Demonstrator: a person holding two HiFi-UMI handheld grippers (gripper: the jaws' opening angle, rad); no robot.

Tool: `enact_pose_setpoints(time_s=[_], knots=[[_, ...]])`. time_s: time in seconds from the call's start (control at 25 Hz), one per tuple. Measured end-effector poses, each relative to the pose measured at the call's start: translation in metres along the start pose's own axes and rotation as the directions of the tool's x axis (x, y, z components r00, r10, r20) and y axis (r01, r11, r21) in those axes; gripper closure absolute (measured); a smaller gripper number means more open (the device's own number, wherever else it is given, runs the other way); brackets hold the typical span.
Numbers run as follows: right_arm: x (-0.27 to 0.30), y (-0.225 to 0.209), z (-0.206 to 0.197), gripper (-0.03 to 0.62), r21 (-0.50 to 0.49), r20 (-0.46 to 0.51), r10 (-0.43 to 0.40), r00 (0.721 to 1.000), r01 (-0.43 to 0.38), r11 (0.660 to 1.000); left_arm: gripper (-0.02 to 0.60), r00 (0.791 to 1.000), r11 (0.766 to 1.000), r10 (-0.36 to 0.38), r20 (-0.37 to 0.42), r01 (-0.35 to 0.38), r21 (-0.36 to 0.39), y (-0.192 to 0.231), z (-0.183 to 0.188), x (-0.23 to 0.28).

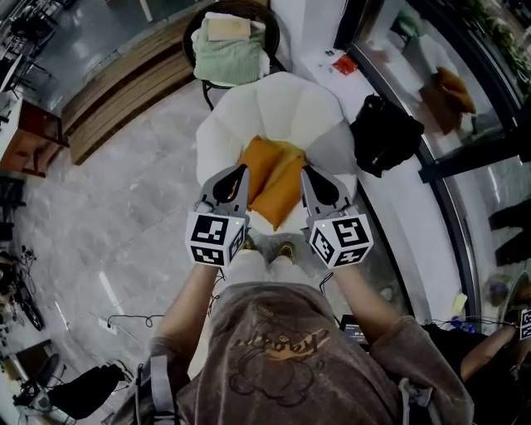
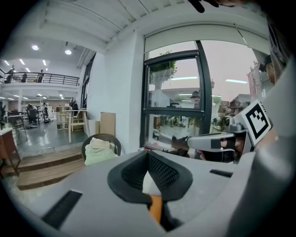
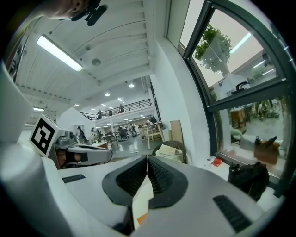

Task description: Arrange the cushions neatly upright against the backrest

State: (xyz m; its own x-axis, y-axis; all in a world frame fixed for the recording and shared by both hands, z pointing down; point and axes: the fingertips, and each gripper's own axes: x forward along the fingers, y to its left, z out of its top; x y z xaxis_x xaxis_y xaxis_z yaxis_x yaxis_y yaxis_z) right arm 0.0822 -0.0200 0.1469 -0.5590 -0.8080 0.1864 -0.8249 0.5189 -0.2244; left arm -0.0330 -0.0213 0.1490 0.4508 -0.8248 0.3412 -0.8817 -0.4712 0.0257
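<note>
Two orange cushions (image 1: 272, 178) lie leaning on each other on the seat of a white shell-shaped armchair (image 1: 282, 104). My left gripper (image 1: 241, 170) hovers at the cushions' left edge and my right gripper (image 1: 305, 172) at their right edge. Both are shut with nothing between the jaws. Whether either touches a cushion I cannot tell. In the left gripper view the shut left gripper (image 2: 148, 153) leaves a slit showing white chair and a strip of orange cushion (image 2: 156, 208). The right gripper view shows the shut right gripper (image 3: 147, 158) over white upholstery and a sliver of orange cushion (image 3: 141, 217).
Behind the armchair stands a wicker chair (image 1: 231, 17) piled with pale green towels. A black bag (image 1: 383, 133) sits on the white ledge by the window at right. A wooden step (image 1: 124, 91) runs at back left. Cables (image 1: 116, 319) lie on the marble floor at left.
</note>
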Motion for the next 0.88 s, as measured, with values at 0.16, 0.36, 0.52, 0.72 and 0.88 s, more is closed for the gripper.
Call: enact_pose_setpoints(time_s=[0.16, 0.36, 0.52, 0.72, 0.88], knots=[[0.025, -0.006, -0.006, 0.572, 0.016, -0.013, -0.014, 1.000, 0.014, 1.000, 0.577, 1.000, 1.000, -0.003, -0.006, 0.003, -0.011, 0.023, -0.003, 0.018], [0.054, -0.011, -0.016, 0.572, 0.035, -0.031, -0.056, 0.998, 0.057, 0.998, 0.577, 0.999, 0.999, -0.034, -0.018, 0.034, -0.004, 0.044, -0.010, 0.042], [0.085, -0.017, -0.032, 0.572, 0.047, -0.057, -0.079, 0.995, 0.082, 0.996, 0.577, 0.996, 0.997, -0.080, -0.049, 0.081, 0.011, 0.062, -0.022, 0.069], [0.124, -0.024, -0.059, 0.572, 0.056, -0.076, -0.091, 0.993, 0.096, 0.994, 0.577, 0.989, 0.992, -0.123, -0.085, 0.126, 0.031, 0.087, -0.048, 0.104], [0.150, -0.032, -0.087, 0.571, 0.072, -0.093, -0.121, 0.988, 0.128, 0.989, 0.577, 0.985, 0.990, -0.136, -0.103, 0.139, 0.025, 0.105, -0.074, 0.129]])
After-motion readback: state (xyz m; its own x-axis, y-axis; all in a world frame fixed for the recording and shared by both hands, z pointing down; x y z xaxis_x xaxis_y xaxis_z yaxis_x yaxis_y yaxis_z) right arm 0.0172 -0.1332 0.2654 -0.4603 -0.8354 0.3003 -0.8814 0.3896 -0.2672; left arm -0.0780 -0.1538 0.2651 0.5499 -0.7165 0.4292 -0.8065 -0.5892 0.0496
